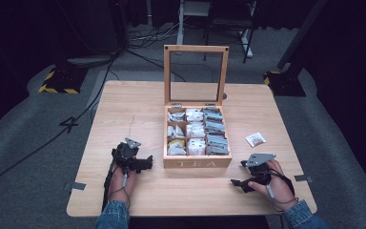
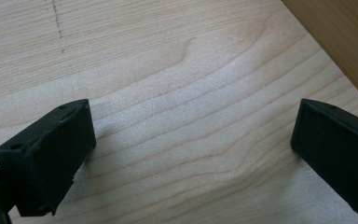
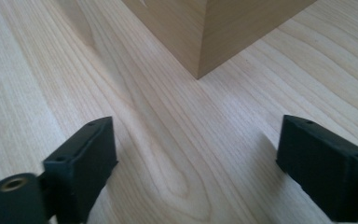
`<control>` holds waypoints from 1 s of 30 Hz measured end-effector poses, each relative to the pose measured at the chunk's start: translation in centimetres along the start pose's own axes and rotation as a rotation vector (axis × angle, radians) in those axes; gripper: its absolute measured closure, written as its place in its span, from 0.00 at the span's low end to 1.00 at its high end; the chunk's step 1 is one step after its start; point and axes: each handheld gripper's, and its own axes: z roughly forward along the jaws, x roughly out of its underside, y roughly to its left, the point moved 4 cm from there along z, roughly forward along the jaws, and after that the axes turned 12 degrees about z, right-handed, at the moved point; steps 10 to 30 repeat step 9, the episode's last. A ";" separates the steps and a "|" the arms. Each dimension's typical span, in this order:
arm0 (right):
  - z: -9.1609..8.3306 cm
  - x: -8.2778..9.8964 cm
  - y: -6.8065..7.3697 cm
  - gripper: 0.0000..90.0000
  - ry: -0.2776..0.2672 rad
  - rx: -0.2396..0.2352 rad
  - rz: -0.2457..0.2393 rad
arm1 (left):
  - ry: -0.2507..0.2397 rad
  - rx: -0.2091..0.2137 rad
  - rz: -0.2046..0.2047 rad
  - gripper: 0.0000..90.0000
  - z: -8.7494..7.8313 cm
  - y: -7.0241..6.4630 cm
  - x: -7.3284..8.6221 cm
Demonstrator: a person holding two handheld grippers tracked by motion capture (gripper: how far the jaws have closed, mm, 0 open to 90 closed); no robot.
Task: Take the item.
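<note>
On table: tea box at centre, sachet to its right, grippers flanking the box's front corners

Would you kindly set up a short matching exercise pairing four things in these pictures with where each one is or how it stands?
Things:
1. tea box
2. lid
3. loose sachet
4. left gripper

Places or states:
A. lying alone on the table, right of the box
B. resting on the table, left of the box, jaws open
C. standing upright, swung open
D. mid-table, compartments filled with tea bags

Pairs: 1-D, 2-C, 3-A, 4-B
</note>
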 end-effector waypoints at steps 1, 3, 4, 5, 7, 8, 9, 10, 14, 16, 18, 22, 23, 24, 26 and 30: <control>0.2 0.1 0.0 0.06 -0.016 0.002 0.004 | 0.000 0.000 0.000 0.00 0.0 0.0 0.0; 0.7 0.2 0.1 0.00 -0.049 0.006 0.014 | 0.000 0.000 0.000 0.00 0.0 0.0 0.0; 0.8 0.2 0.2 0.00 -0.061 0.010 0.018 | 0.000 0.000 0.000 0.00 0.0 0.0 0.0; 0.8 0.2 0.1 0.00 -0.061 0.011 0.018 | 0.000 0.000 0.001 0.00 0.0 0.0 0.0; 0.8 0.2 0.1 0.00 -0.062 0.012 0.018 | -0.001 -0.001 0.000 0.00 0.0 0.0 0.0; 0.8 0.2 0.1 0.00 -0.062 0.012 0.018 | 0.000 0.000 0.000 0.00 0.0 0.0 0.0; 0.8 0.1 0.1 0.00 -0.062 0.012 0.018 | 0.000 0.000 0.001 0.00 0.0 0.0 0.0; 0.8 0.1 0.1 0.00 -0.062 0.012 0.018 | 0.000 0.000 0.001 0.00 0.0 0.0 0.0; 0.8 0.1 0.1 0.00 -0.062 0.012 0.018 | 0.000 0.000 0.001 0.00 0.0 0.0 0.0; 0.8 0.1 0.1 0.00 -0.062 0.012 0.018 | 0.000 0.000 0.001 0.00 0.0 0.0 0.0; 0.8 0.1 0.1 0.00 -0.062 0.012 0.018 | 0.000 0.000 0.001 0.00 0.0 0.0 0.0; 0.8 0.1 0.1 0.00 -0.062 0.012 0.018 | 0.000 0.000 0.001 0.00 0.0 0.0 0.0; 0.8 0.1 0.1 0.00 -0.062 0.012 0.018 | 0.000 0.000 0.001 0.00 0.0 0.0 0.0; 0.8 0.1 0.1 0.00 -0.062 0.012 0.018 | 0.000 0.000 0.001 0.00 0.0 0.0 0.0; 0.8 0.1 0.1 0.00 -0.062 0.012 0.018 | 0.000 0.000 0.001 0.00 0.0 0.0 0.0; 0.8 0.1 0.1 0.00 -0.062 0.012 0.018 | 0.000 0.000 0.001 0.00 0.0 0.0 0.0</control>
